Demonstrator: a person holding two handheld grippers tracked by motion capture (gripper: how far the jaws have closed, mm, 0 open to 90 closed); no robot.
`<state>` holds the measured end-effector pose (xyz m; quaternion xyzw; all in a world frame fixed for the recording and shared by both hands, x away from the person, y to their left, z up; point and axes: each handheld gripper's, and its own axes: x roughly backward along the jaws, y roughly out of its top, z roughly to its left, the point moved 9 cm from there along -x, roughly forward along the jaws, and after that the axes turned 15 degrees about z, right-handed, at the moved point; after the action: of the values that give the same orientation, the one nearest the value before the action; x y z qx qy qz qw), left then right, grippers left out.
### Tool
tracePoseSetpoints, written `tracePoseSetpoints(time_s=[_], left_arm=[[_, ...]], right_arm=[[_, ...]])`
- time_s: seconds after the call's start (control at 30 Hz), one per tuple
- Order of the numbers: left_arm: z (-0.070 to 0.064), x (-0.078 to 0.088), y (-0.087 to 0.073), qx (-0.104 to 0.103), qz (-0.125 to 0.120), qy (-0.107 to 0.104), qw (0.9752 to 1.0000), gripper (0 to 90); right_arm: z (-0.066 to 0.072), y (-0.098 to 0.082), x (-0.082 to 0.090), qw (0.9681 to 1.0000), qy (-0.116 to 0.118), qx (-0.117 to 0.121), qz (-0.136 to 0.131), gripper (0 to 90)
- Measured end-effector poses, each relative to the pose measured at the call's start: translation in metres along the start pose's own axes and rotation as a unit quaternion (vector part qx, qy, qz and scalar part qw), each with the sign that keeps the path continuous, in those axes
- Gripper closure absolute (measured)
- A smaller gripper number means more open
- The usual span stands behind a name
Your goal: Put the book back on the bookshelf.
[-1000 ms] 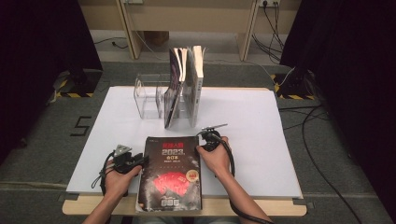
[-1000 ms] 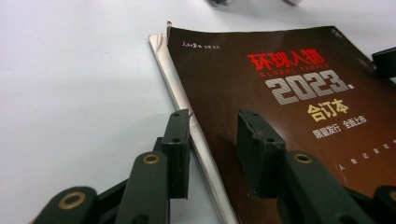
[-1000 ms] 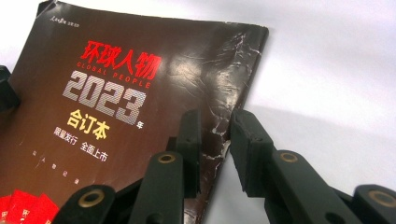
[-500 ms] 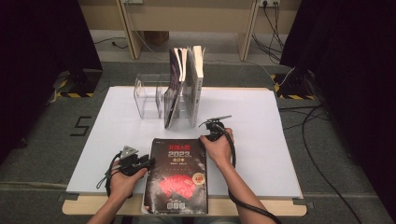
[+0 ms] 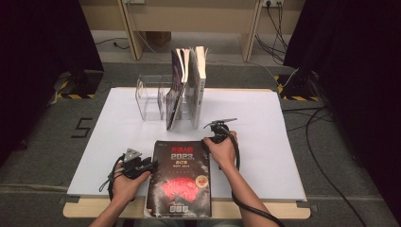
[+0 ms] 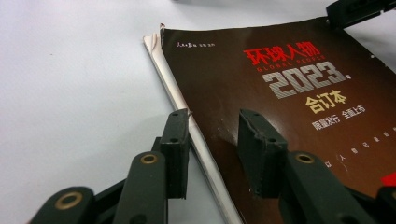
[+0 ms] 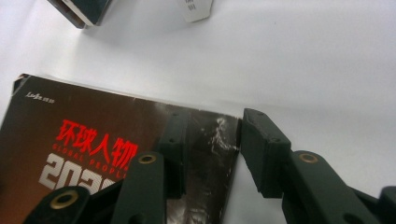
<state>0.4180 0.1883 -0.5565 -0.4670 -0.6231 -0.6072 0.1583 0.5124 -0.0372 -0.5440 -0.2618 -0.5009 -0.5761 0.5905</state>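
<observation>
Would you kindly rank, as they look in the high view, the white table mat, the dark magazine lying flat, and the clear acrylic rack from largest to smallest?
1. White table mat, by far the largest.
2. Dark magazine, lying flat at the near edge.
3. Clear acrylic rack, smallest; it stands farther from the camera, which shrinks it somewhat, but the gap looks too wide for that to change the order.

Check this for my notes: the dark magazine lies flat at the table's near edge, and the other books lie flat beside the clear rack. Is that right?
Not quite. The dark magazine does lie flat at the near edge of the table, but the other books stand upright at the clear rack, not flat. The high view shows it.
</observation>
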Motion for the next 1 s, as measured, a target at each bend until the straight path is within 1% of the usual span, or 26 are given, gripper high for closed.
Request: tracePoseSetpoints(time_s=[0.1, 0.17, 0.2, 0.27, 0.33, 0.37, 0.43, 0.47, 0.53, 0.57, 0.6, 0.7, 0.8, 0.83, 0.87, 0.9, 0.93, 0.97, 1.0], left_arm=[[0.0, 0.0, 0.0, 0.004, -0.001, 0.0, 1.0, 63.9], [0.0, 0.0, 0.0, 0.008, -0.002, -0.002, 1.0, 63.8], [0.0, 0.0, 0.0, 0.009, -0.002, -0.002, 1.0, 63.7], [0.0, 0.0, 0.0, 0.009, -0.001, -0.003, 1.0, 63.0], [-0.001, 0.0, 0.0, 0.01, -0.002, -0.004, 0.9999, 62.9], [0.0, 0.0, 0.0, 0.008, -0.002, -0.004, 1.0, 63.0], [0.0, 0.0, 0.0, 0.011, -0.002, -0.007, 0.9999, 63.3], [0.0, 0.0, 0.0, 0.011, -0.002, -0.007, 0.9999, 63.4], [0.0, 0.0, 0.0, 0.011, -0.002, -0.007, 0.9999, 63.3], [0.0, 0.0, 0.0, 0.011, -0.001, -0.005, 0.9999, 63.3], [-0.001, 0.0, 0.0, 0.011, -0.001, -0.003, 0.9999, 63.2], [-0.001, 0.0, 0.0, 0.009, -0.001, 0.0, 1.0, 63.2], [-0.001, 0.0, 0.0, 0.01, -0.002, -0.001, 0.9999, 63.2], [-0.001, 0.0, 0.0, 0.01, -0.003, 0.0, 0.9999, 63.2], [-0.001, 0.0, 0.0, 0.011, -0.005, 0.0, 0.9999, 63.2], [-0.001, 0.0, 0.0, 0.011, -0.005, 0.0, 0.9999, 63.1], [-0.001, -0.001, -0.001, 0.009, -0.007, 0.003, 0.9999, 63.0], [-0.001, -0.001, -0.001, 0.009, -0.007, 0.003, 0.9999, 63.0], [-0.001, 0.0, 0.0, 0.01, -0.007, 0.002, 0.9999, 63.0]], right_arm=[[-0.001, -0.003, 0.001, 0.9999, 0.014, -0.005, 0.0, 63.4], [0.001, -0.007, 0.002, 0.9997, 0.02, -0.01, 0.007, 63.4], [0.0, -0.007, 0.002, 0.9998, 0.018, -0.001, 0.006, 63.4], [0.0, -0.007, 0.002, 0.9998, 0.018, 0.0, 0.007, 63.3], [-0.001, -0.008, 0.002, 0.9995, 0.027, -0.01, 0.01, 63.8], [-0.001, -0.008, 0.003, 0.9995, 0.029, -0.011, 0.012, 64.3], [-0.001, -0.008, 0.003, 0.9993, 0.031, -0.015, 0.012, 64.6], [-0.002, -0.008, 0.003, 0.9994, 0.031, -0.012, 0.011, 64.8], [-0.002, -0.008, 0.003, 0.9991, 0.037, -0.015, 0.012, 65.5], [-0.003, -0.008, 0.003, 0.9991, 0.037, -0.015, 0.012, 65.7], [-0.002, -0.009, 0.004, 0.9987, 0.043, -0.021, 0.015, 65.8], [-0.003, -0.01, 0.004, 0.9984, 0.05, -0.024, 0.014, 66.4], [-0.003, -0.011, 0.004, 0.9983, 0.053, -0.02, 0.014, 67.2], [-0.004, -0.011, 0.004, 0.9984, 0.052, -0.017, 0.013, 68.2], [-0.004, -0.01, 0.004, 0.9986, 0.051, -0.009, 0.011, 67.9], [-0.004, -0.008, 0.004, 0.9987, 0.05, -0.01, 0.002, 66.5], [-0.004, -0.006, 0.003, 0.9989, 0.046, -0.003, -0.005, 65.7], [-0.004, -0.005, 0.002, 0.9991, 0.042, -0.007, 0.001, 65.6], [-0.003, -0.004, 0.002, 0.9993, 0.038, -0.003, 0.0, 65.1]])
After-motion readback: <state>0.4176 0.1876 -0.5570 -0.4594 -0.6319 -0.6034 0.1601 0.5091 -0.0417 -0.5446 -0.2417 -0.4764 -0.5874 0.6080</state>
